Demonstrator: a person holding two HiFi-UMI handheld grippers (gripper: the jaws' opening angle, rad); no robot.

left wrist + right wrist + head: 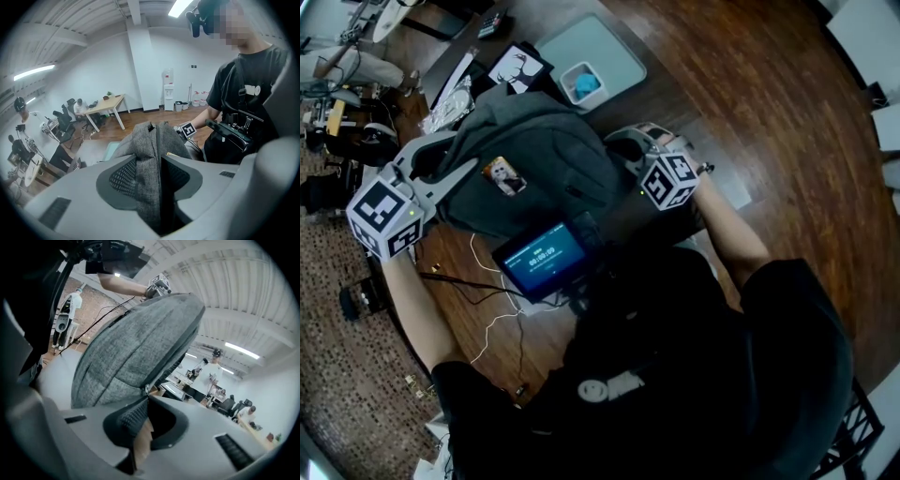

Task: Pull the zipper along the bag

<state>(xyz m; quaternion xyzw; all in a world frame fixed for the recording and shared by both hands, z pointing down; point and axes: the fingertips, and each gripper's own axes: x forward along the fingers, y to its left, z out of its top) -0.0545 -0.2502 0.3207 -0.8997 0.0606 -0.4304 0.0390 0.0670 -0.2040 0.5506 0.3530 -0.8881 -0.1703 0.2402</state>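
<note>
A grey fabric backpack (534, 150) lies on the dark wooden table (741, 103). My left gripper (461, 152) reaches in from the left and is shut on a raised fold of the bag's fabric (152, 154); in the left gripper view the grey cloth fills the gap between its pads (123, 177). My right gripper (621, 150) sits at the bag's right side. In the right gripper view it (142, 427) is shut on a tan zipper pull (140, 439), with the metal slider (146, 391) just ahead of the pads on the bag's (136, 348) zipper line.
A small screen (541, 258) hangs at the person's chest over the near table edge. Behind the bag lie a pale tray (605, 47), a white cup with something blue (582, 82), a picture card (517, 67) and a plastic wrapper (450, 103). White and dark cables (487, 281) trail at the near left.
</note>
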